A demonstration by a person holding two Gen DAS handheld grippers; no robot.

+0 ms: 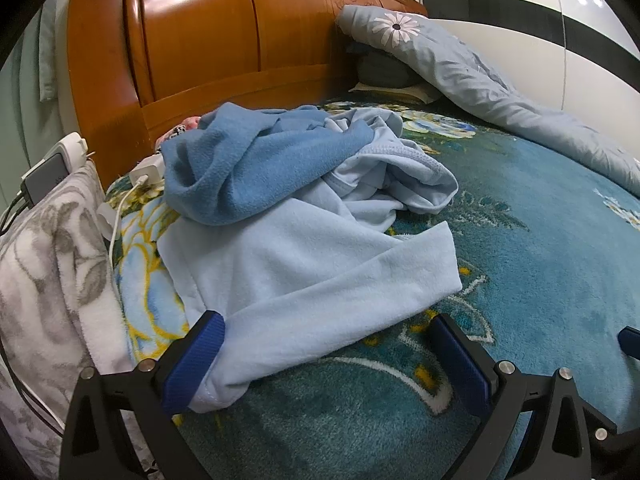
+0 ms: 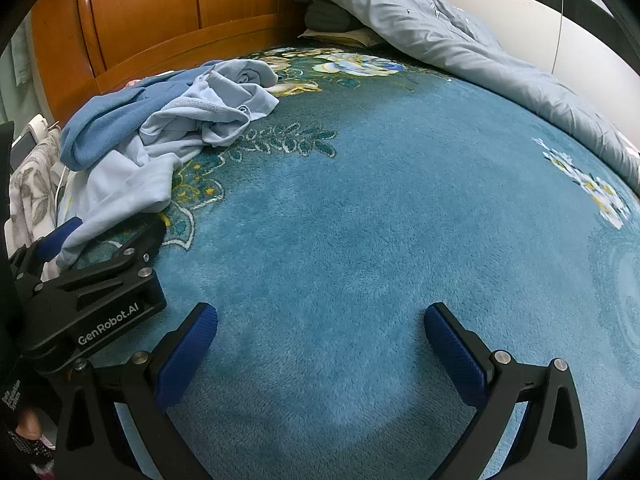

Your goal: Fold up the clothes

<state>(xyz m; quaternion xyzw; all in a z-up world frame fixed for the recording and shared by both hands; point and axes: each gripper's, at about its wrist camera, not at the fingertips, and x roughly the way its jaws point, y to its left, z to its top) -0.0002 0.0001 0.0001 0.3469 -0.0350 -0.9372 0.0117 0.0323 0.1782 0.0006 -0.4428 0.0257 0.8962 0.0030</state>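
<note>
A pale blue fleece garment [image 1: 304, 276] lies crumpled on the teal floral bed blanket [image 1: 540, 240], with a darker blue fleece garment [image 1: 248, 164] heaped on its far end. My left gripper [image 1: 324, 360] is open, its jaws either side of the pale garment's near sleeve end, the left pad [image 1: 192, 360] touching the cuff. In the right wrist view the clothes pile [image 2: 160, 136] lies far left and the left gripper [image 2: 108, 248] sits at its near end. My right gripper [image 2: 320, 352] is open and empty over bare blanket [image 2: 380, 220].
A wooden headboard [image 1: 224, 40] stands behind the pile. A grey-blue flowered quilt [image 1: 480, 80] is bunched along the right, over a pillow. A grey floral blanket [image 1: 48, 272], chargers and a white cable [image 1: 120, 208] lie at the left edge.
</note>
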